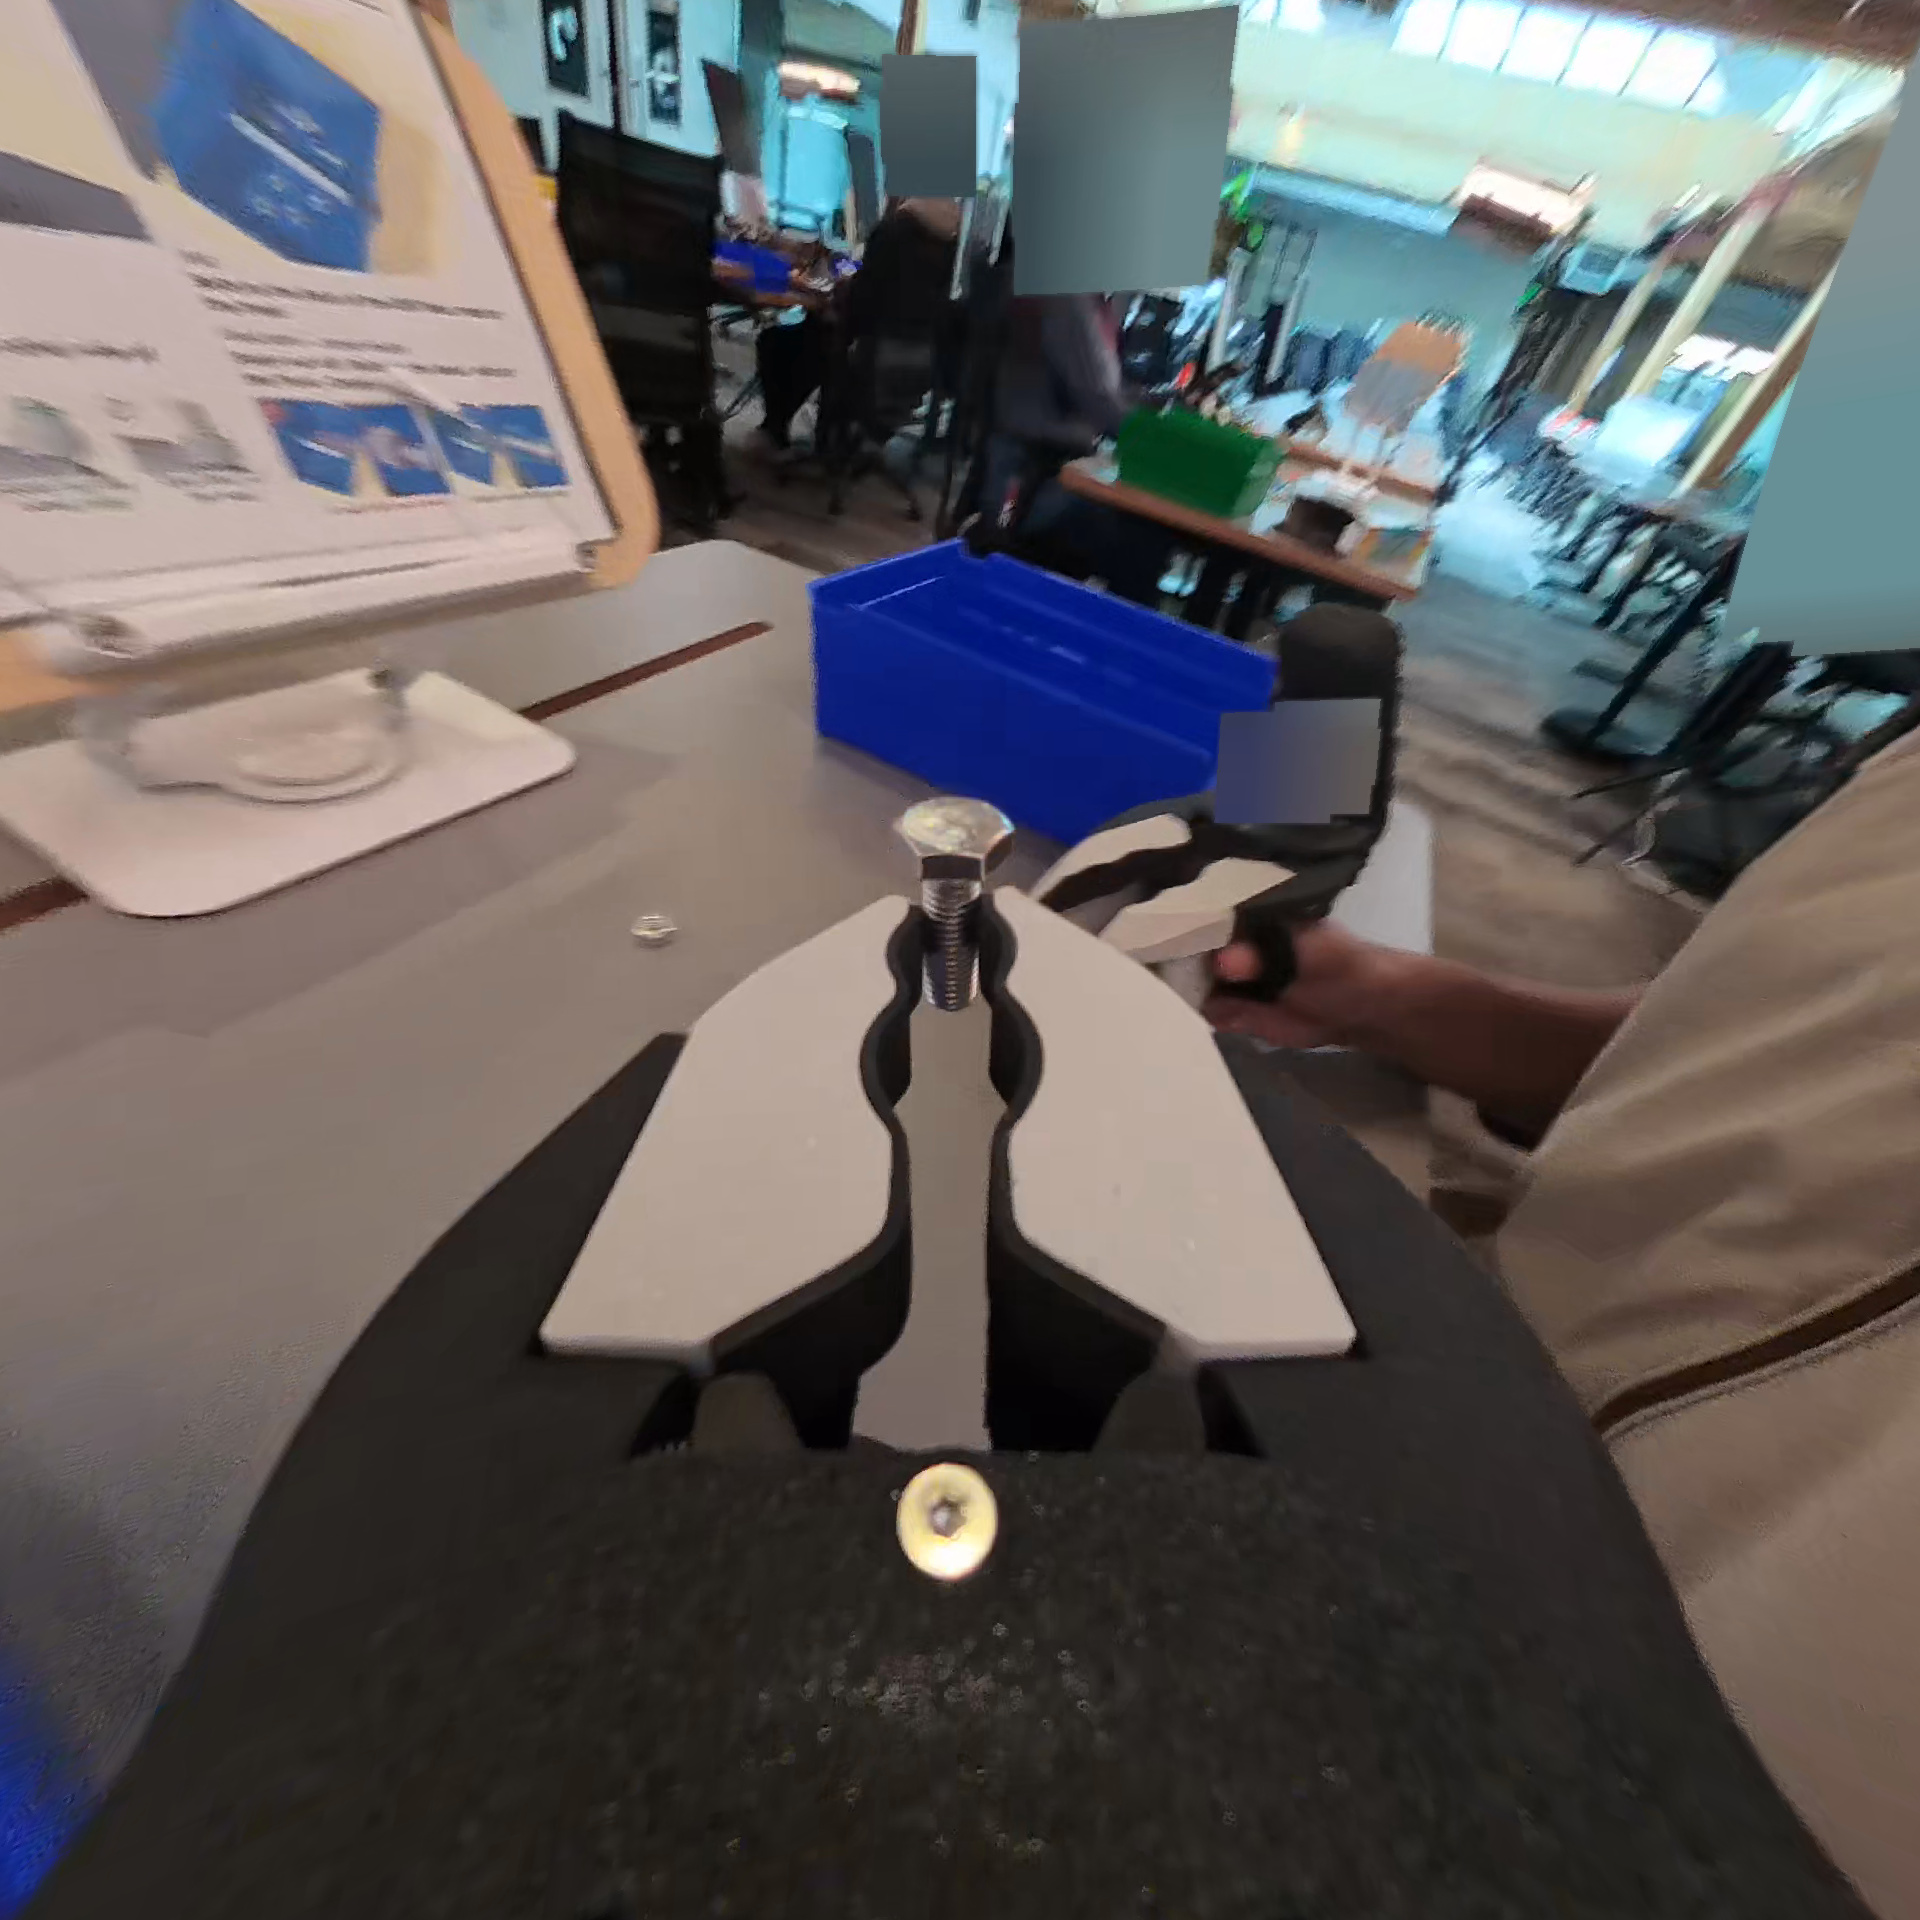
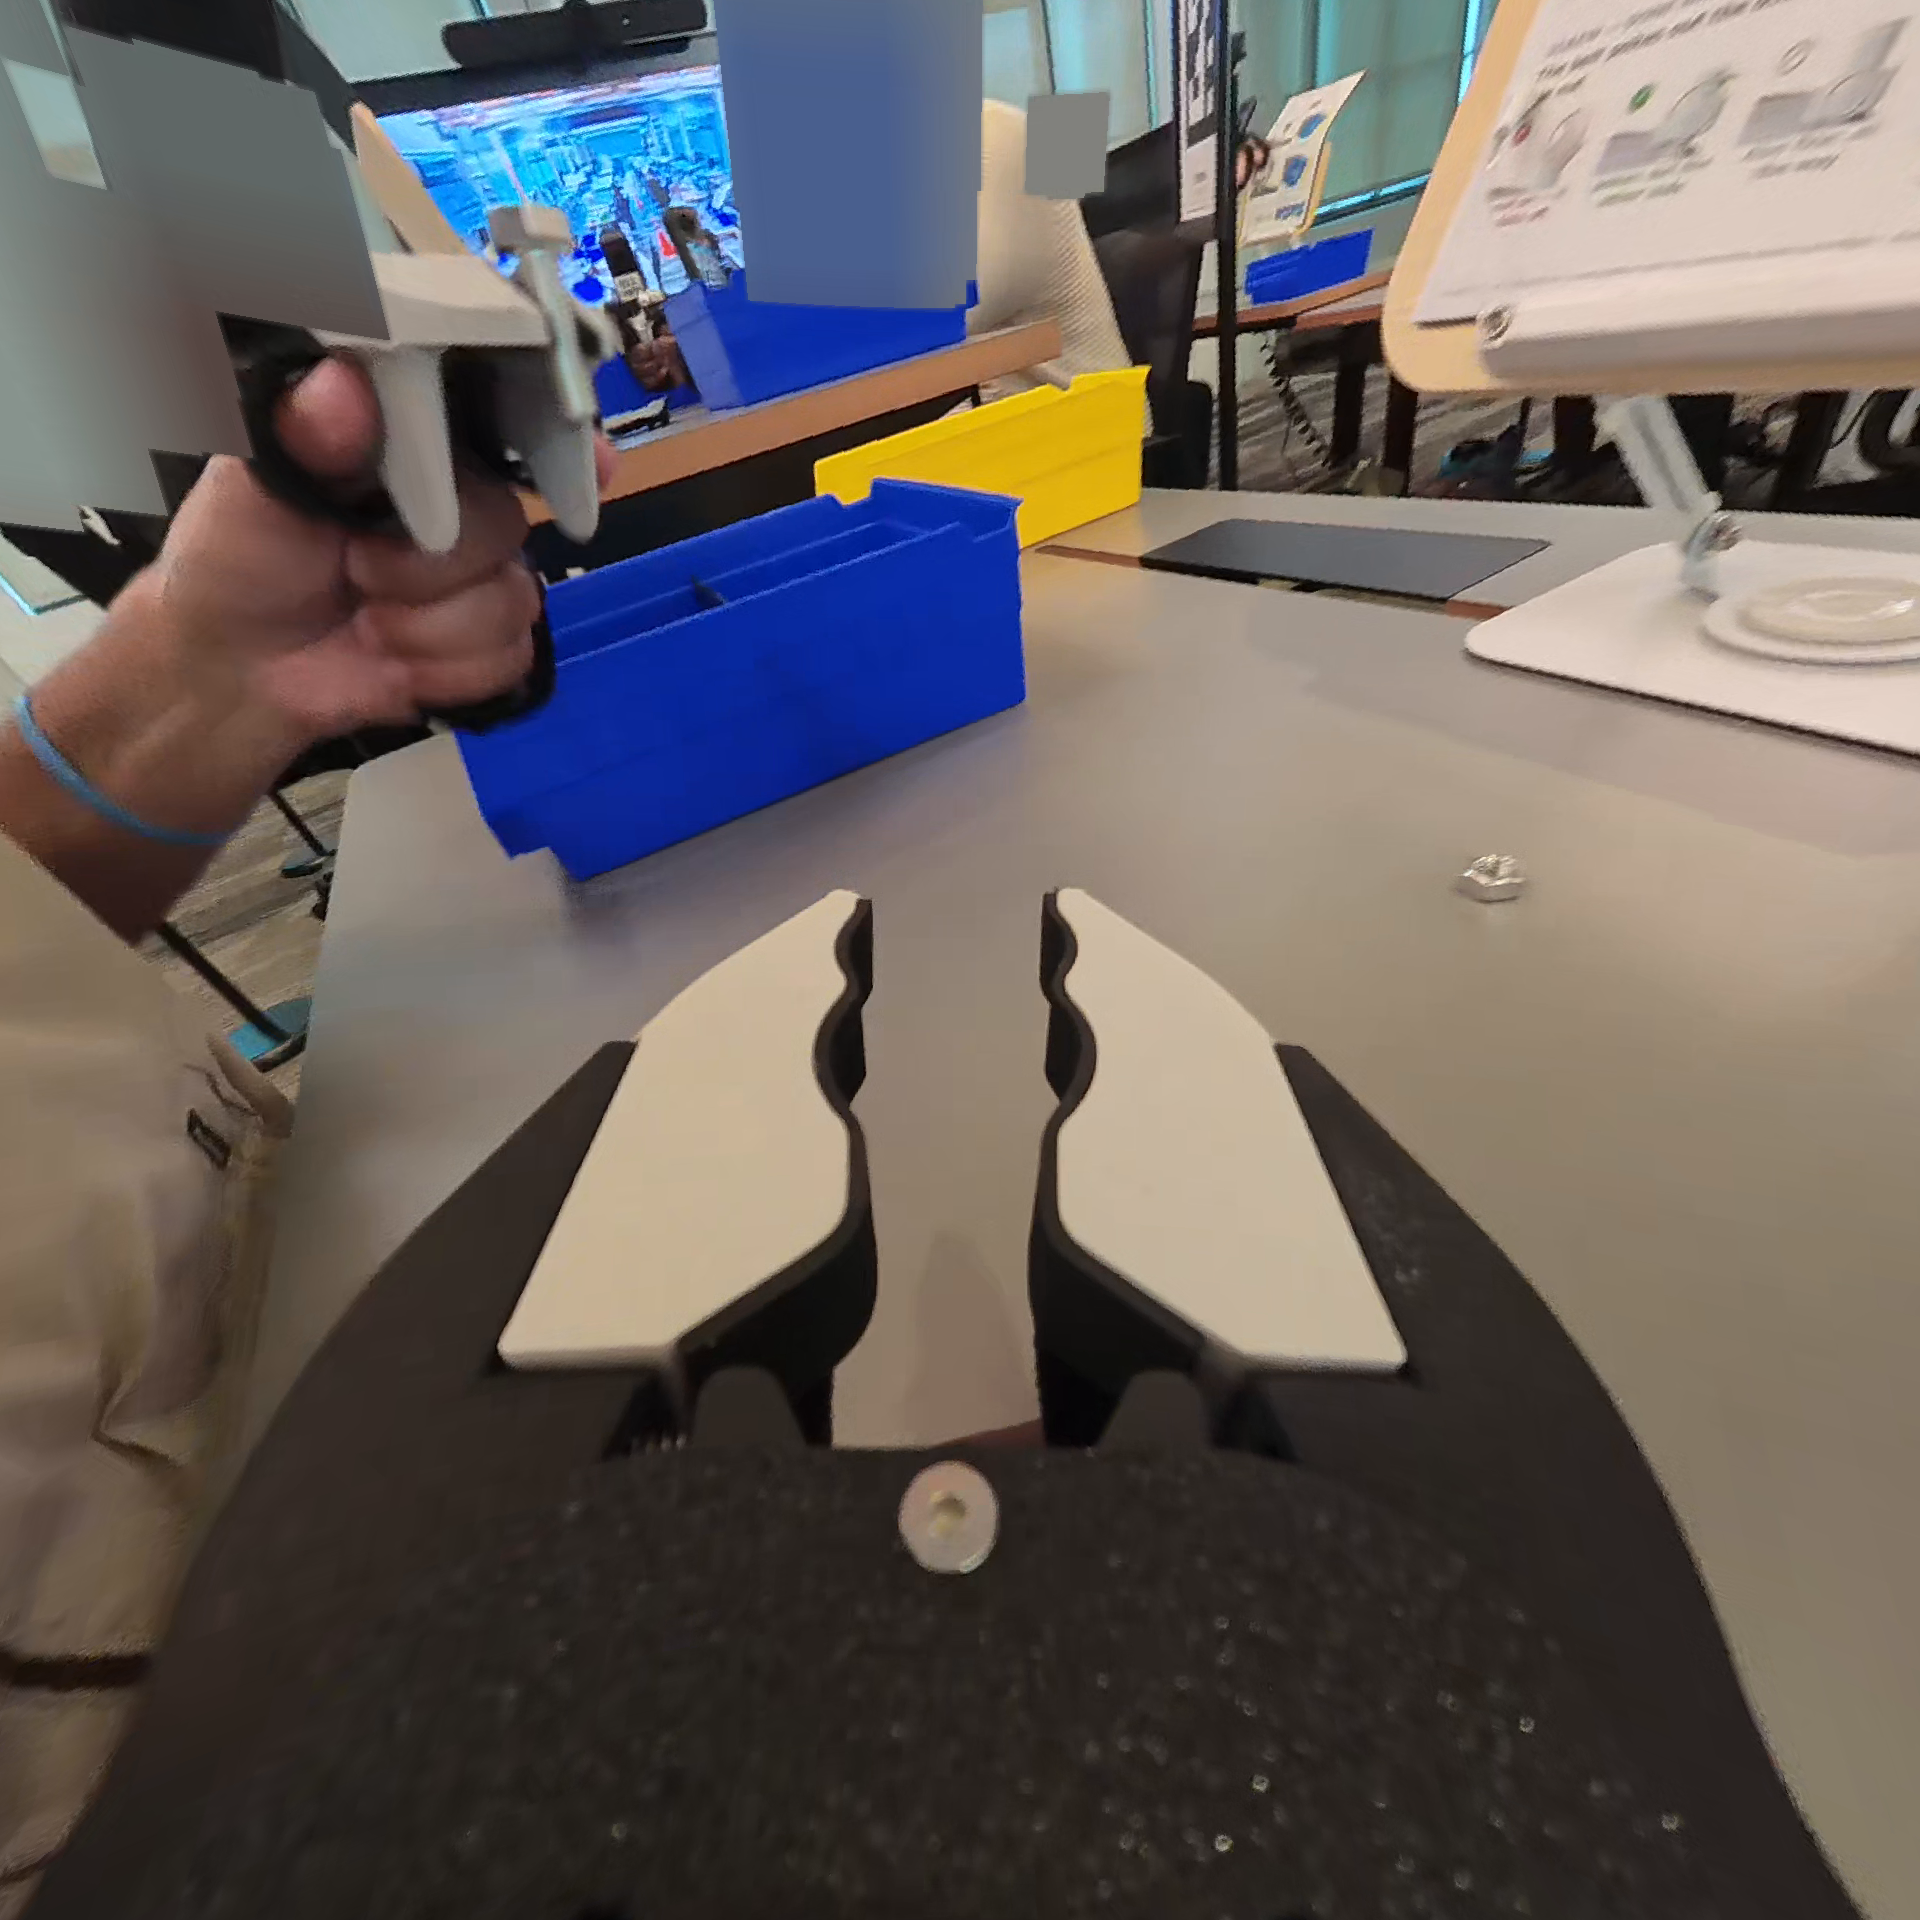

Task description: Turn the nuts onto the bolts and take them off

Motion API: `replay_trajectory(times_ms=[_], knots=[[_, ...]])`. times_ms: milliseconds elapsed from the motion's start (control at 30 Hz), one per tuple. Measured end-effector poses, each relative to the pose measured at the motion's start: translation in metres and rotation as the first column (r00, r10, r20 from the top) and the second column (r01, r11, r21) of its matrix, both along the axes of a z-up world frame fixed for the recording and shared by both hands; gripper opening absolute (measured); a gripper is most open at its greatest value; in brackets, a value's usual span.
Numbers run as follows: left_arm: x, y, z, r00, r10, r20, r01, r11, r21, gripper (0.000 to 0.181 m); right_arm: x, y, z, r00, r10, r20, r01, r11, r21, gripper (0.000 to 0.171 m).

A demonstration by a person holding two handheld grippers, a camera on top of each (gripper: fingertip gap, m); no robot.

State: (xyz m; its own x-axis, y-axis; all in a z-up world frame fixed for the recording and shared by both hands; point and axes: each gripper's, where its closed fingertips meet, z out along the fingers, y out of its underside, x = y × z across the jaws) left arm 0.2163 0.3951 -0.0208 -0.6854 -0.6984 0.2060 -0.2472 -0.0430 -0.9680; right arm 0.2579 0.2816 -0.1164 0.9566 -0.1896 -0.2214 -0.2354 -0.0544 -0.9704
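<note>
The left gripper [image 1: 948, 935] was clamped on the threaded shank of a silver hex bolt [image 1: 951, 894], head up & clear above the fingertips, no nut on it. The right gripper [image 2: 956, 935] was spread apart w/ nothing between its fingers, low over the grey table [image 2: 1351, 1039]. A loose nut [image 2: 1492, 879] lay on the table to its right, well apart from the blue bin [image 2: 769, 686], w/ a yellow bin [image 2: 987, 457] behind that.
</note>
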Motion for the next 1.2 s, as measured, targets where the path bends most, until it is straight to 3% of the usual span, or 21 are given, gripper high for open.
replay_trajectory(times_ms=[100,267,433,600,867,933,1033,1200], knots=[[-0.008,-0.032,-0.01,0.997,-0.072,-0.016,0.07,0.993,-0.093,0.009,-0.009,0.001,0.003,1.0,0.02,0.001,-0.02,1.0,0.011,0.029],[-0.009,-0.075,-0.016,0.974,-0.219,-0.056,0.199,0.949,-0.245,0.009,-0.039,0.023,0.046,0.99,0.125,0.066,-0.131,0.987,0.091,0.025],[-0.006,-0.094,-0.009,0.966,-0.257,-0.025,0.24,0.929,-0.284,0.009,-0.058,0.034,0.055,0.976,0.185,0.114,-0.189,0.982,0.026,0.022],[-0.01,-0.107,-0.011,0.96,-0.28,0.002,0.273,0.936,-0.222,0.009,-0.061,0.029,0.066,0.974,0.198,0.108,-0.204,0.978,0.04,0.01],[-0.01,-0.108,-0.023,0.964,-0.264,0.045,0.267,0.95,-0.159,0.01,-0.06,0.028,0.054,0.969,0.219,0.111,-0.22,0.976,-0.01,0.009],[-0.011,-0.106,-0.026,0.963,-0.267,0.029,0.269,0.955,-0.124,0.029,-0.057,0.028,0.05,0.969,0.218,0.117,-0.216,0.976,-0.031,0.009],[-0.01,-0.095,-0.036,0.971,-0.238,-0.015,0.238,0.971,-0.009,0.051,-0.054,0.025,0.043,0.965,0.23,0.126,-0.221,0.972,-0.083,0.009],[-0.012,-0.076,-0.043,0.962,-0.273,-0.032,0.271,0.923,0.275,0.049,-0.052,0.022,0.028,0.936,0.301,0.181,-0.256,0.938,-0.233,0.009]])
